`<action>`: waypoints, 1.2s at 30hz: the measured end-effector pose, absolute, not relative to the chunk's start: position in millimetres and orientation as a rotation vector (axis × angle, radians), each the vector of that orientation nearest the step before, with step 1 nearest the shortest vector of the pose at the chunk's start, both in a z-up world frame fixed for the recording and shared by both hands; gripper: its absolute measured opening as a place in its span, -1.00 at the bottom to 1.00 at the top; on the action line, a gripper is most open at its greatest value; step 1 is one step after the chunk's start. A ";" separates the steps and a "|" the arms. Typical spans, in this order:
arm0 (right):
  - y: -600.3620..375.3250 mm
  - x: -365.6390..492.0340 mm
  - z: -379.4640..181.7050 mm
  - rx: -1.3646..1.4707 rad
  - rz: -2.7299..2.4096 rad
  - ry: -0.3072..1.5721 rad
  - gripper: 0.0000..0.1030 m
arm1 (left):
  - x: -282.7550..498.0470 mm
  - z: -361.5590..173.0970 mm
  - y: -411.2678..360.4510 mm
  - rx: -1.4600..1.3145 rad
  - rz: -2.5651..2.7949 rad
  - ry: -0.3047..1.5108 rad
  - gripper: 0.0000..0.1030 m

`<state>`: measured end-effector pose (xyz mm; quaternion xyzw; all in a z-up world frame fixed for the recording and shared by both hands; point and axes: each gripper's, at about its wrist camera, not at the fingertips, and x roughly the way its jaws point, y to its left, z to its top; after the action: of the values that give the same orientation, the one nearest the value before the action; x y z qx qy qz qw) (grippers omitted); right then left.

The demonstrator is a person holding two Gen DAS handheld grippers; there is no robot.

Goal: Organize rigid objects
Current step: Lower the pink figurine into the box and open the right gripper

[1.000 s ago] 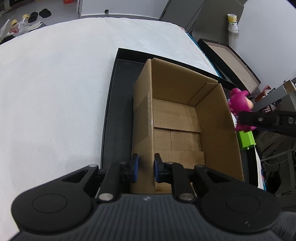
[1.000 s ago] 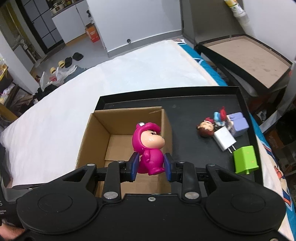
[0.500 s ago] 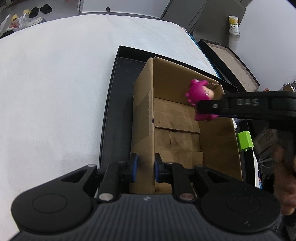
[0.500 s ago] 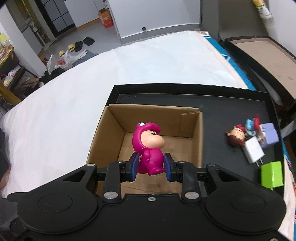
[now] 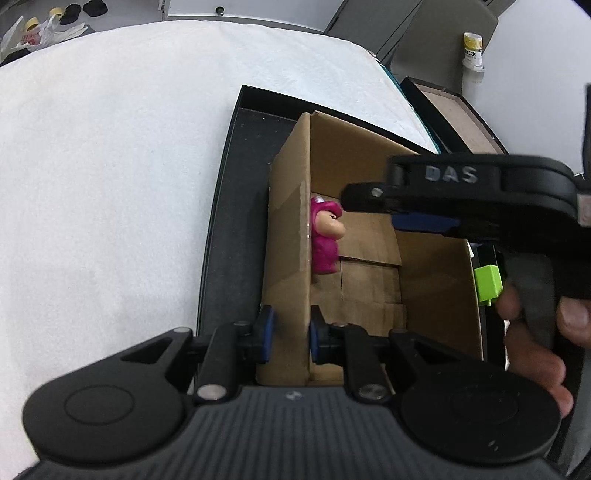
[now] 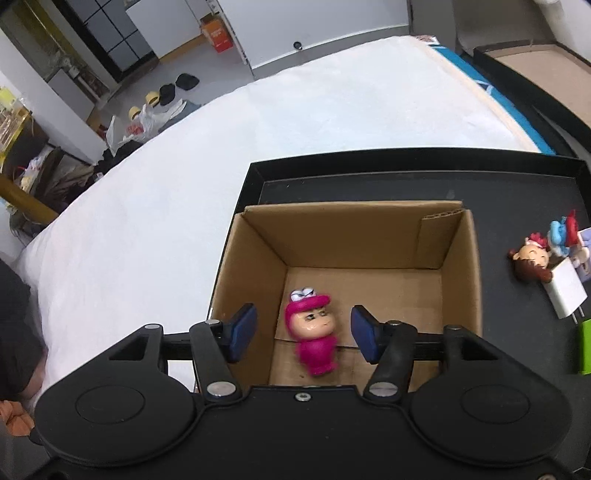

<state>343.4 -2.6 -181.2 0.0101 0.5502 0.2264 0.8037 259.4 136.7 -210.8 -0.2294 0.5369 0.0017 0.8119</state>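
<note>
Now the right gripper [image 6: 303, 334] is hanging with jaws just spread, the pink figurine [image 6: 314, 332] dropped free into the cardboard box [image 6: 369, 236], while the left gripper [image 5: 288, 334] is staying clamped on the box wall.

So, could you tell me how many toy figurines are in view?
3: the pink figurine inside the cardboard box, and a brown-haired figurine and blue-and-red figurine on the black tray; more may be hidden.

Magenta figurine [image 6: 313, 334] in brown cardboard box [image 6: 458, 280] on black tray [image 6: 517, 192].

We see white bedding [image 6: 295, 122], shoes [image 6: 177, 86] and bags [image 6: 140, 123] on the floor, an orange box [image 6: 217, 35], a bottle [image 5: 472, 50]
</note>
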 end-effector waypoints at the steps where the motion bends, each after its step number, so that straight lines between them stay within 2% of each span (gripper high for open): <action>1: -5.1 342.0 -179.6 0.021 0.483 1.177 0.09 | 259.6 -210.7 136.0 -0.486 0.003 1.147 -0.67; 9: -36.1 333.4 -161.9 0.041 0.464 1.164 0.10 | 260.9 -208.8 130.9 -0.453 0.016 1.152 -0.67; 18: -69.9 320.5 -141.1 0.050 0.420 1.121 0.42 | 258.1 -202.5 125.1 -0.421 0.063 1.154 -0.67; 36: -151.5 307.6 -124.6 0.089 0.331 1.077 0.46 | 256.6 -205.8 119.7 -0.408 0.104 1.143 -0.70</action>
<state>307.6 -151.5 -124.6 0.0422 0.5105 0.1566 0.8445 256.6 119.7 -205.8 -0.1918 0.5369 0.0487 0.8201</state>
